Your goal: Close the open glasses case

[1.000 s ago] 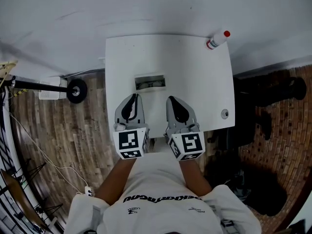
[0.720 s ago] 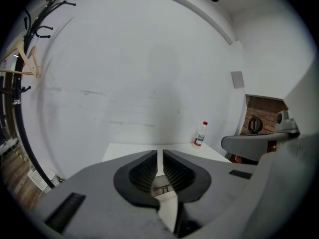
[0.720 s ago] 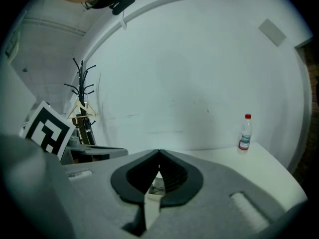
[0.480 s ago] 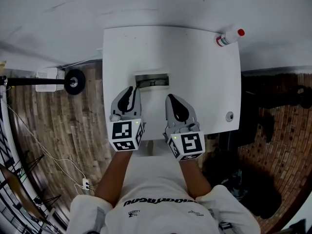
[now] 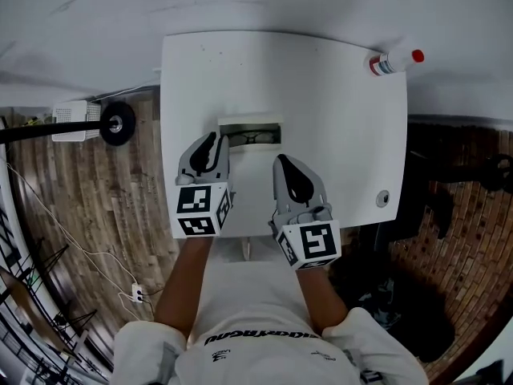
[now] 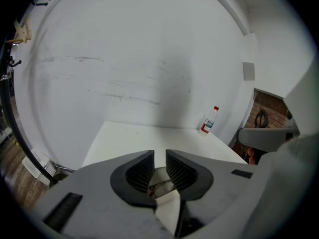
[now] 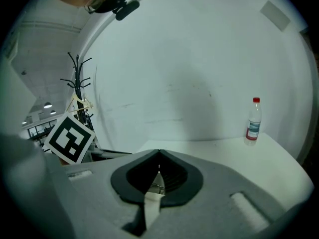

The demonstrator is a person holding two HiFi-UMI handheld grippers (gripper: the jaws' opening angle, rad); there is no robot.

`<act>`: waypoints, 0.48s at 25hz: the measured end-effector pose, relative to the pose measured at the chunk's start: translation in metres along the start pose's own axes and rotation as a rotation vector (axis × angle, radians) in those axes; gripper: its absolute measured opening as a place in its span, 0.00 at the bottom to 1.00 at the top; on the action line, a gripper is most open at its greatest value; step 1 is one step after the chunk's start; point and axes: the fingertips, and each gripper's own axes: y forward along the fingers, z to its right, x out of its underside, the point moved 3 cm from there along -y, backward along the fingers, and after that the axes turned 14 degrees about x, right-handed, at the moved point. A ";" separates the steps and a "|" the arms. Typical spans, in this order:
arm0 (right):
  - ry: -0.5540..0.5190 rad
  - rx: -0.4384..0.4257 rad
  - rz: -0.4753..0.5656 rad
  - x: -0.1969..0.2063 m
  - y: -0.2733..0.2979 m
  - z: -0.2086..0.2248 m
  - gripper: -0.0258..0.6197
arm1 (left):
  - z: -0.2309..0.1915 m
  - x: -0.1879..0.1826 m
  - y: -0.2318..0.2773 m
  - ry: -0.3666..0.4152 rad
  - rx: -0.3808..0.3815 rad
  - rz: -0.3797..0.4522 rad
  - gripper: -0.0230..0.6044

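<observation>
The open glasses case (image 5: 250, 133) lay on the white table (image 5: 321, 103), a little nearer the person's edge than the middle. Its lid was up and a pair of glasses showed inside.

The left gripper (image 5: 215, 139) was just beside the case, its tips at the case's left end; whether they touched it could not be told. In the left gripper view, the left gripper (image 6: 159, 156) had its ribbed jaws only a narrow slit apart and nothing gripped between them. Part of the case (image 6: 162, 187) and a bit of the glasses frame showed through the slit, below the jaws.

The right gripper (image 5: 284, 164) was on the person's side of the case, near its right end but apart from it. In the right gripper view, the right gripper (image 7: 159, 155) had its jaw tips pressed together and held nothing. A sliver of the case (image 7: 157, 185) showed low behind the jaws.

A plastic bottle (image 5: 395, 60) with a red cap lay on its side at the table corner far from the case, on the right. A small round fitting (image 5: 383, 198) sat in the tabletop well to the right of the case, near the table's edge.
</observation>
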 end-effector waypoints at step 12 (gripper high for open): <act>-0.006 -0.008 -0.033 0.016 0.026 0.003 0.04 | -0.033 0.026 0.033 -0.030 0.006 -0.087 0.14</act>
